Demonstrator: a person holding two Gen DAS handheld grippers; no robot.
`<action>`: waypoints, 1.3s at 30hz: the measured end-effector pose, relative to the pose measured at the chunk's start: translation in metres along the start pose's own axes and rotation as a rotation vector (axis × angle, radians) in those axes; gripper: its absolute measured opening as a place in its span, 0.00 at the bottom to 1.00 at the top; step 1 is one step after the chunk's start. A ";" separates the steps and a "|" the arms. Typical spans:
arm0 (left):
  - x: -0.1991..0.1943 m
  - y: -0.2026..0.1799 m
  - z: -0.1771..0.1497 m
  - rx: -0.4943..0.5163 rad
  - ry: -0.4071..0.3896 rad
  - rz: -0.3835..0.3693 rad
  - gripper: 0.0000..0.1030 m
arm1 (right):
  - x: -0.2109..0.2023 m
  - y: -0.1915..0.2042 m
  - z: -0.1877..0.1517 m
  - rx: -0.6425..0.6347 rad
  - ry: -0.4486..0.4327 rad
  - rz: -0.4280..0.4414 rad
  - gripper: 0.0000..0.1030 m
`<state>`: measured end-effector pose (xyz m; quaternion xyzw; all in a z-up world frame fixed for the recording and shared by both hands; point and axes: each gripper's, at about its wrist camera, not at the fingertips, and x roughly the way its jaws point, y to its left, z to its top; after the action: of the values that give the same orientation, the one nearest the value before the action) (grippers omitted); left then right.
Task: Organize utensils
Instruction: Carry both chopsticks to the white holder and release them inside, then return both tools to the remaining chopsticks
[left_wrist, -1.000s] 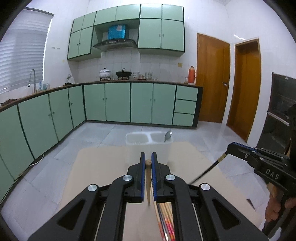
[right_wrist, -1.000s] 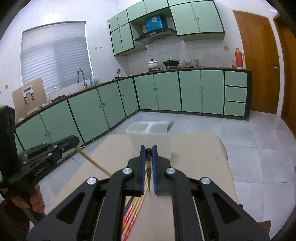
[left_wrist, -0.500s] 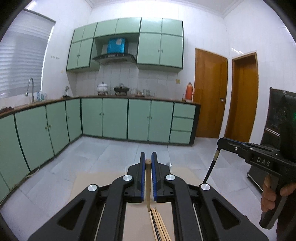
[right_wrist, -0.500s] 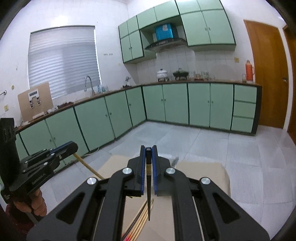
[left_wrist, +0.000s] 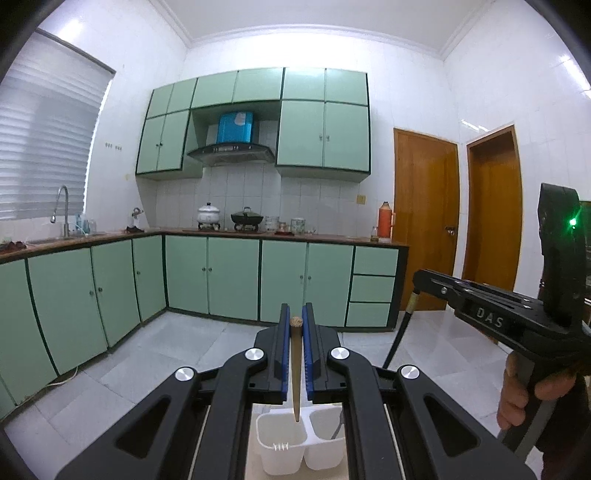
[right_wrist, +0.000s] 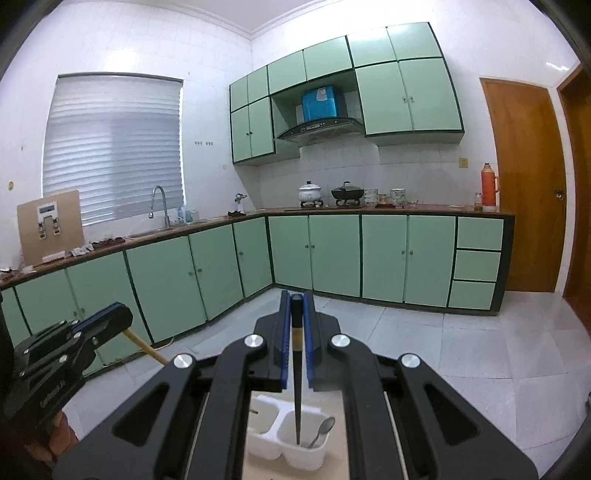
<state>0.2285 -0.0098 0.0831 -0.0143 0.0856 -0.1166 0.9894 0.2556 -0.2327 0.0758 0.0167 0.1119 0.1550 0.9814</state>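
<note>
My left gripper (left_wrist: 295, 318) is shut on a pale wooden chopstick (left_wrist: 295, 369). The chopstick hangs point down above the left compartment of a white two-compartment holder (left_wrist: 284, 456). My right gripper (right_wrist: 296, 300) is shut on a black chopstick (right_wrist: 296, 398) with a tan band. Its tip hangs over the right compartment of the holder (right_wrist: 303, 459), where a metal spoon (right_wrist: 323, 428) leans. Each gripper shows in the other's view: the right gripper (left_wrist: 416, 280) with its black chopstick (left_wrist: 397, 339), and the left gripper (right_wrist: 122, 318) with its wooden chopstick (right_wrist: 146, 347).
The holder stands on a tan table (right_wrist: 258, 470) in a kitchen with green cabinets (left_wrist: 232, 280) along the far walls and a tiled floor (right_wrist: 461, 350) between. A person's hand (left_wrist: 517, 398) grips the right handle.
Both grippers have risen with their chopsticks and now stand over the holder. The holder has slid from mid-frame to the bottom edge. The loose chopsticks on the table have left view.
</note>
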 end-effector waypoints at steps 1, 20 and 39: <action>0.006 0.001 -0.003 -0.002 0.011 0.002 0.06 | 0.007 -0.001 -0.002 -0.001 0.002 -0.003 0.06; 0.064 0.027 -0.062 -0.044 0.200 0.042 0.22 | 0.057 -0.010 -0.081 0.046 0.147 -0.047 0.37; -0.062 -0.001 -0.156 0.013 0.290 0.079 0.61 | -0.088 0.017 -0.192 0.099 0.130 -0.181 0.93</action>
<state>0.1422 0.0028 -0.0602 0.0126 0.2275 -0.0790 0.9705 0.1258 -0.2439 -0.0914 0.0451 0.1840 0.0606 0.9800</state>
